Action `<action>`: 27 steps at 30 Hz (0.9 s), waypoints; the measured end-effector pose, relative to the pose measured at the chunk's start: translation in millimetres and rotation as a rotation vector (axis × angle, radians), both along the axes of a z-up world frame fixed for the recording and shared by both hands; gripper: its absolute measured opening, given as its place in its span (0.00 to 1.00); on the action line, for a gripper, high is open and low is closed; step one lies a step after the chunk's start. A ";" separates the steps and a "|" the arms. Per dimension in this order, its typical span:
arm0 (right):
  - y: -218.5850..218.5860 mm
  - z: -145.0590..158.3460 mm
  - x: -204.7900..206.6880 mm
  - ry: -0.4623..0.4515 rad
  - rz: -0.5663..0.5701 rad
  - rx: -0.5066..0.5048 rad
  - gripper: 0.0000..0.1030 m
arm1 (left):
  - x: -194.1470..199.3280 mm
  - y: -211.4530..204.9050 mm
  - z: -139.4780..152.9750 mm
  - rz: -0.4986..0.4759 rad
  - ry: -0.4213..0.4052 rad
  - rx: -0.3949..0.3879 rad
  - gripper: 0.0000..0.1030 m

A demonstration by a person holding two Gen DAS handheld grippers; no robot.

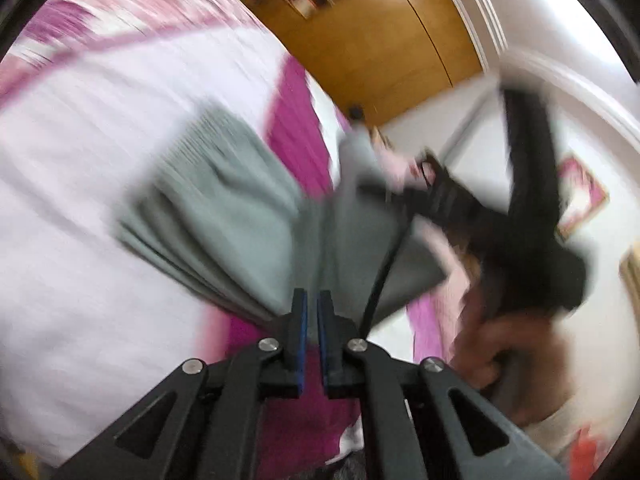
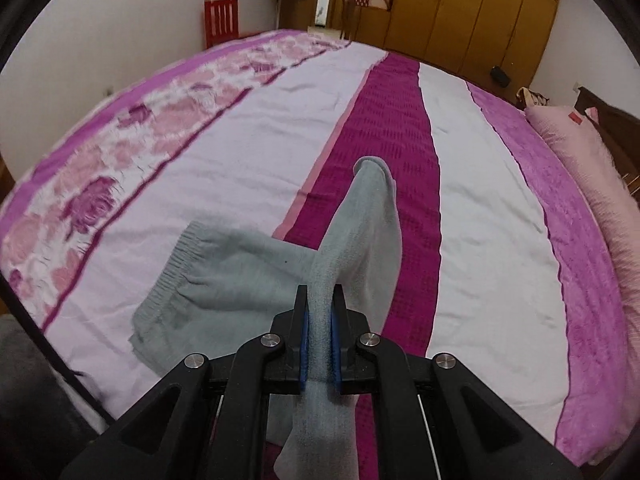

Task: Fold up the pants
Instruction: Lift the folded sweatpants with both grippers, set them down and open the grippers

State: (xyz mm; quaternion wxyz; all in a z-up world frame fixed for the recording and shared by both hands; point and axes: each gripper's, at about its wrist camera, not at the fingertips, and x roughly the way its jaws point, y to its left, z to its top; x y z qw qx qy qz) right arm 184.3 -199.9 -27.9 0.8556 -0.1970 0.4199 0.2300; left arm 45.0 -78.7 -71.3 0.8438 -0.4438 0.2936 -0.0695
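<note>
Grey knit pants point(image 2: 240, 276) lie partly on the bed, their elastic waistband point(image 2: 164, 284) at the left on the white stripe. My right gripper point(image 2: 320, 312) is shut on a bunched strip of the grey fabric, which runs up through the jaws and lifts off the bed. In the blurred left wrist view, the pants point(image 1: 248, 216) spread ahead of my left gripper point(image 1: 312, 312). Its jaws stand nearly together with a thin gap, and fabric sits just beyond the tips. The other gripper point(image 1: 444, 196) shows dark at the pants' far side.
The bed has a striped bedspread in white, magenta and floral pink point(image 2: 472, 208). A pink pillow point(image 2: 592, 168) lies along the right edge. Wooden wardrobes point(image 2: 472, 8) stand behind, and a red chair point(image 2: 222, 20) at the far wall. A person's hand point(image 1: 504, 340) is at right.
</note>
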 end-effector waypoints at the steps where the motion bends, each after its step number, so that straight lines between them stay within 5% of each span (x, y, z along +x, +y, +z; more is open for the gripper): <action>1: 6.4 -2.2 -0.5 0.003 0.001 -0.011 0.08 | -7.0 17.4 3.5 0.040 -0.007 -0.014 0.11; 6: 47.1 -13.7 -6.6 0.013 -0.005 -0.070 0.09 | -36.4 91.6 4.2 0.208 0.015 0.075 0.16; 10: 81.0 -29.1 -14.6 0.032 -0.009 -0.116 0.08 | -45.7 122.3 -6.6 0.256 0.058 0.031 0.16; 15: 99.2 -45.8 -18.5 0.036 -0.055 -0.138 0.09 | -51.8 133.2 -15.4 0.248 0.082 -0.013 0.16; 27: 109.9 -16.1 -22.5 0.015 -0.061 -0.057 0.09 | -42.8 127.4 -17.5 0.216 0.088 -0.023 0.16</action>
